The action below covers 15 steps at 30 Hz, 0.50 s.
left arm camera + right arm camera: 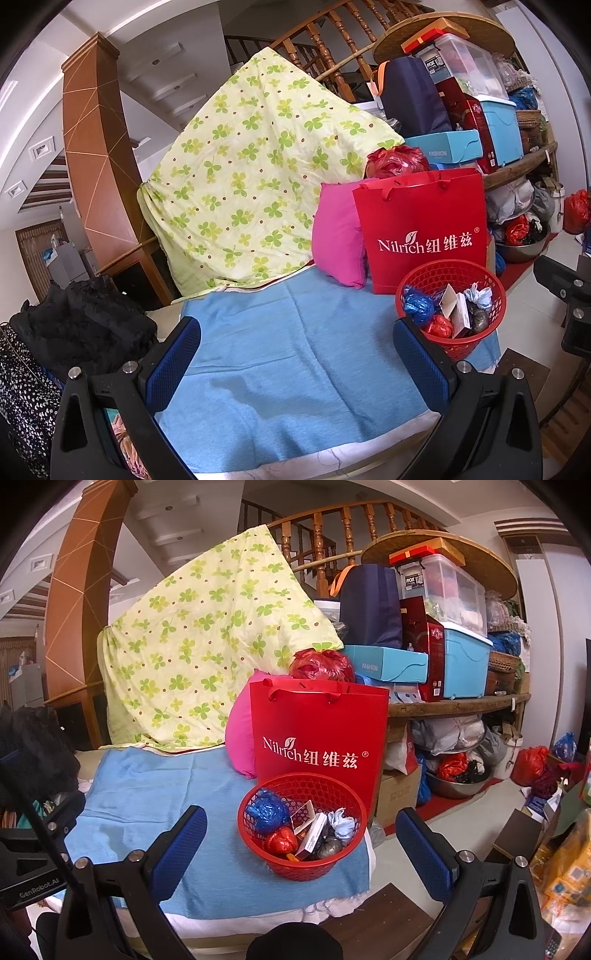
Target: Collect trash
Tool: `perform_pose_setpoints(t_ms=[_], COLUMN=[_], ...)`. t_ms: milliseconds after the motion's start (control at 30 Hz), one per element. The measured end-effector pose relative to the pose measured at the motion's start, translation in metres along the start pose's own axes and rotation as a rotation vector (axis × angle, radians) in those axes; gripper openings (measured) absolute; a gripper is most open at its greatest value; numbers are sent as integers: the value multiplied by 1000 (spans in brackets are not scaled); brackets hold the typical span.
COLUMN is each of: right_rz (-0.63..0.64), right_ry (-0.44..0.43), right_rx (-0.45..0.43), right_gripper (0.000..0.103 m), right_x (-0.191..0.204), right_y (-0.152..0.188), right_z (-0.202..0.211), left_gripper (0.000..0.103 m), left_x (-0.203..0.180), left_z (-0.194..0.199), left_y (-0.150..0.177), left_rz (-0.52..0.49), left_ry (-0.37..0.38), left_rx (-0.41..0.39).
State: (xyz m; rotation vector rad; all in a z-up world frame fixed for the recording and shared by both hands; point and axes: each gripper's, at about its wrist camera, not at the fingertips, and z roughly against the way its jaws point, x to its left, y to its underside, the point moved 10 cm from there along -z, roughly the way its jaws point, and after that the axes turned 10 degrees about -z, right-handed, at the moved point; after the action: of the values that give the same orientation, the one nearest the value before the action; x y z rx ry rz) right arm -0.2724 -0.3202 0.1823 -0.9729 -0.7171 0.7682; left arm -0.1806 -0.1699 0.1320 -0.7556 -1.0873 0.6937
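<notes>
The red basket (pixel 303 834) stands upright, mouth up, at the near right corner of the blue cloth (pixel 147 805), close to the cloth's right edge. It holds crumpled blue (pixel 266 812), red (pixel 280 842) and white bags (pixel 342 825) and a small carton (pixel 312 835). Just behind the basket stands a red paper bag (pixel 319 734). Left of the basket the cloth lies bare. The left gripper (pixel 297 363) and right gripper (pixel 301 853) hang spread, holding nothing.

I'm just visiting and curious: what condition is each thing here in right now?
Left gripper: open, holding nothing.
Right gripper: open, holding nothing.
Red basket: upright, filled with trash.
Red paper bag: standing upright behind the basket.
Blue cloth: spread flat, bare of trash.
</notes>
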Motion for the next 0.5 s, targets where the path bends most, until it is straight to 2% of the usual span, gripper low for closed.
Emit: perform_pose_setpoints(t_ms=[500], right_rz=[-84], right_ry=[1], right_rx=[17], right_gripper=[103], right_x=[-1], right_y=[8], right_z=[-26], left_gripper=[103], left_x=[-7], left_z=[-22], left_y=[10], left_rz=[-3], left_ry=[16], left_rx=[29])
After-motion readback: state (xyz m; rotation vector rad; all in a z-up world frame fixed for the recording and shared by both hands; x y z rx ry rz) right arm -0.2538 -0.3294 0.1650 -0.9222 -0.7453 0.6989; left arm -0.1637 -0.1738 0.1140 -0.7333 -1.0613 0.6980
